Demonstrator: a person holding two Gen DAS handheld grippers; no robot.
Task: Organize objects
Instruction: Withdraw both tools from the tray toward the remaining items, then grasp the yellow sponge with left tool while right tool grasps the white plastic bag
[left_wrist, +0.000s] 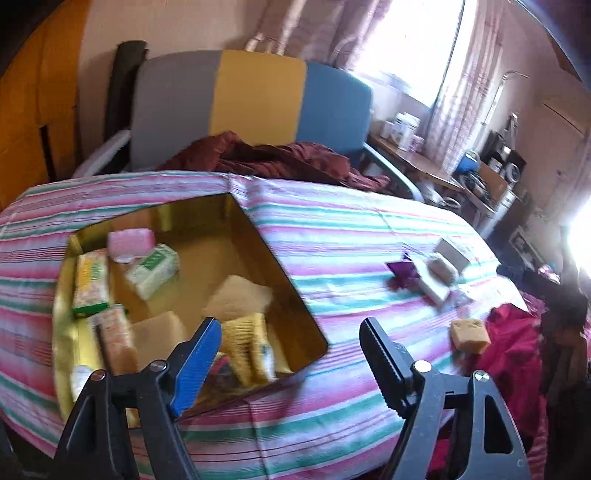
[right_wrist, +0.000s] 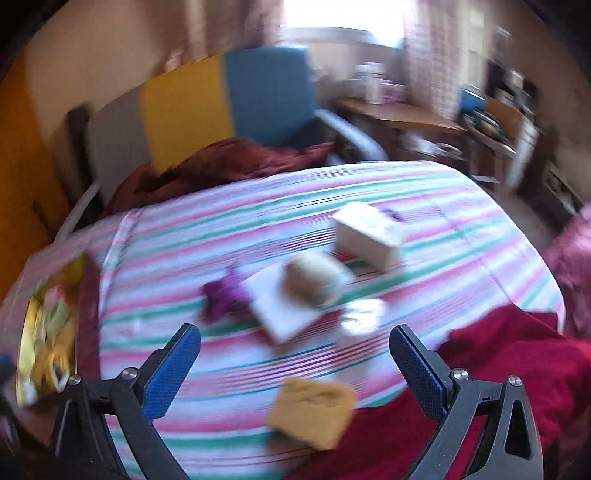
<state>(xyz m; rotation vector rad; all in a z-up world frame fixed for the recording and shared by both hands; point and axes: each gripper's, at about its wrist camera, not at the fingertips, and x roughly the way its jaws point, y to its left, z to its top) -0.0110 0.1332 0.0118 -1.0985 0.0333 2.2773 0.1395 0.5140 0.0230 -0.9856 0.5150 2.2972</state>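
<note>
A gold box (left_wrist: 258, 236) lies open on the striped bedcover, holding several soaps and packets, among them a pink bar (left_wrist: 131, 242) and a green-and-white packet (left_wrist: 153, 269). My left gripper (left_wrist: 290, 334) hangs open over the box's near right corner, nothing between its fingers. Loose items lie further right: a purple wrapper (right_wrist: 223, 293), a white flat packet (right_wrist: 279, 306) with a round beige bar (right_wrist: 314, 282) on it, a cream box (right_wrist: 367, 238) and a yellow sponge-like block (right_wrist: 312, 415). My right gripper (right_wrist: 295, 347) is open above that block, its view blurred.
A dark red blanket (left_wrist: 266, 157) is bunched at the bed's far end before a grey, yellow and blue headboard (left_wrist: 258, 96). A red cloth (right_wrist: 498, 369) lies at the near right. A cluttered wooden desk (left_wrist: 417, 162) stands beyond the bed.
</note>
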